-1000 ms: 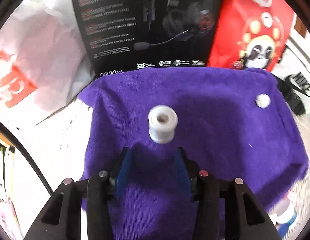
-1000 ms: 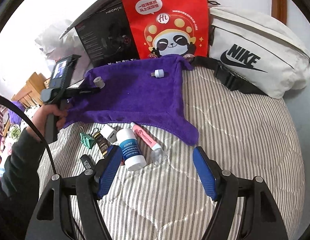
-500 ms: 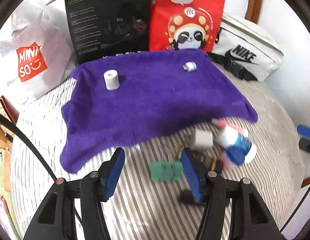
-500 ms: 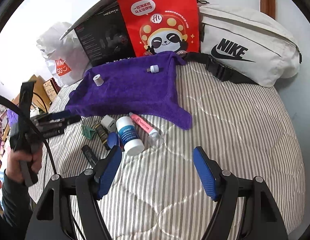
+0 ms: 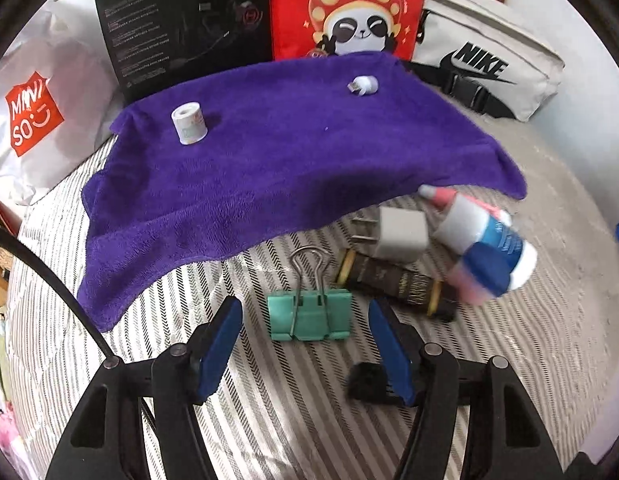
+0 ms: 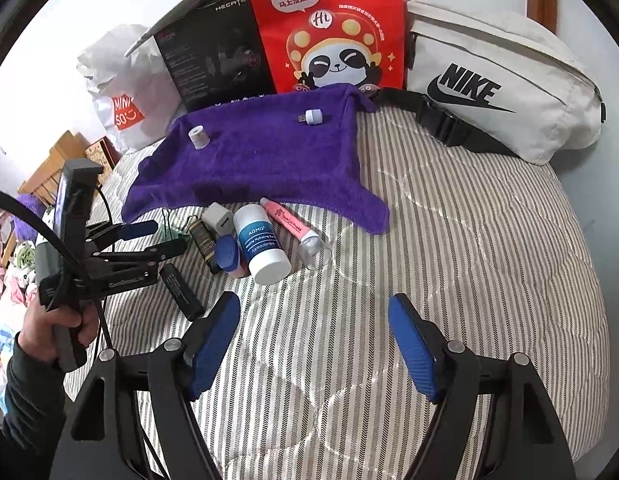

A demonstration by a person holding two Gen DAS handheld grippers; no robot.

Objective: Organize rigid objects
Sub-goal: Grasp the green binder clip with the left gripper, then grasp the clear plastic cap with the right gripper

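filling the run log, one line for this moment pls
left tool: open, lined up on green binder clip | right tool: open, empty | purple towel: tape roll, usb adapter

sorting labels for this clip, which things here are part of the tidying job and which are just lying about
Job: green binder clip, white charger plug, blue-label bottle, pink tube, white roll and small adapter on purple towel.

Lying about: red panda bag, Nike pouch, headset box, Miniso bag.
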